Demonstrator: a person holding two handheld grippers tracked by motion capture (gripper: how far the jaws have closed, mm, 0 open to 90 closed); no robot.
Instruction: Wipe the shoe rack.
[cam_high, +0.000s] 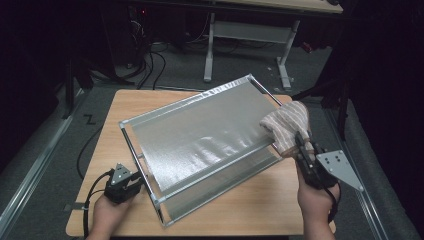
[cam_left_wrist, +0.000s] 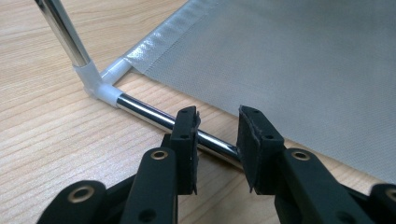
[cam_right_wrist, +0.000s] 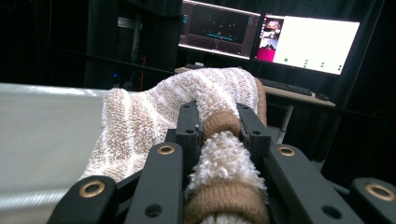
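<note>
A metal-framed rack with a silver mesh sheet (cam_high: 200, 135) lies slantwise on the wooden table (cam_high: 260, 205). My left gripper (cam_high: 137, 180) sits at the rack's near left rail. In the left gripper view its jaws (cam_left_wrist: 217, 135) stand apart over the chrome rod (cam_left_wrist: 144, 110), which runs across behind the fingertips and is not pinched. A white corner joint (cam_left_wrist: 98, 84) is just beyond. My right gripper (cam_high: 300, 141) is at the rack's right edge, shut on a beige and white striped cloth (cam_high: 285, 122). The cloth (cam_right_wrist: 140, 121) bunches between the jaws (cam_right_wrist: 222, 116) and drapes onto the mesh.
Bare table shows in front of the rack and at the far left corner (cam_high: 130, 102). Behind the table stand white desk legs (cam_high: 209, 50) and floor cables (cam_high: 150, 65). Two lit monitors (cam_right_wrist: 308, 42) are beyond the cloth in the right gripper view.
</note>
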